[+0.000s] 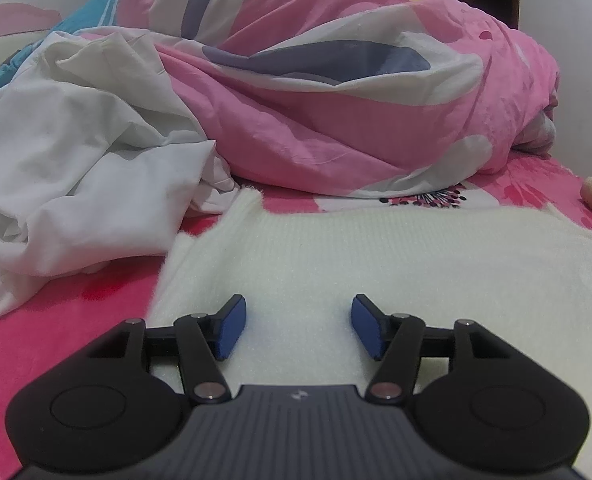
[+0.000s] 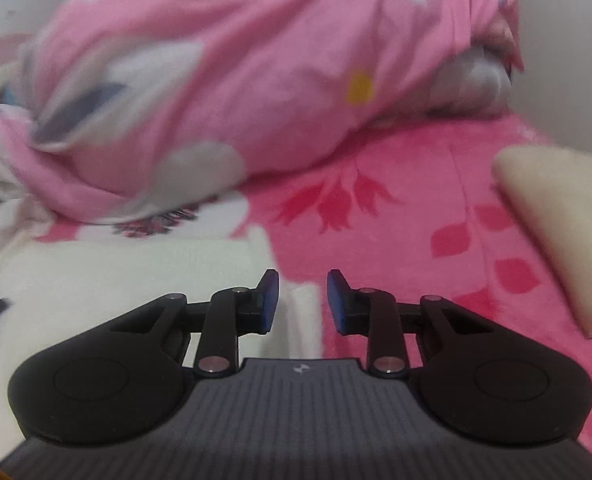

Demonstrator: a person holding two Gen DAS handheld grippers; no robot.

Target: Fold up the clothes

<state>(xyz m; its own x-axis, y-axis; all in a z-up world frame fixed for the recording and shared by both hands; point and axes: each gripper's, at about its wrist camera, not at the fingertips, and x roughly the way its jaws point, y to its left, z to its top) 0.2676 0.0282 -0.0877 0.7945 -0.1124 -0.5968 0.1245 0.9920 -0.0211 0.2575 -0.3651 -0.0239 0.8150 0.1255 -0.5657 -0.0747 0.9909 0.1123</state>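
A cream knit garment [image 1: 375, 264] lies flat on the pink flowered bed sheet [image 1: 56, 320]. My left gripper [image 1: 297, 326] is open and empty, low over the garment's near part. In the right wrist view the same garment [image 2: 116, 276] lies at the left, its right edge [image 2: 303, 308] running between the blue pads. My right gripper [image 2: 301, 300] is open and holds nothing, at that edge. This view is blurred.
A crumpled white cloth [image 1: 76, 168] lies left of the garment. A bunched pink flowered duvet [image 1: 335, 92] fills the back of the bed, also in the right wrist view [image 2: 216, 100]. A folded beige item [image 2: 563, 220] lies at the right. A wall stands behind.
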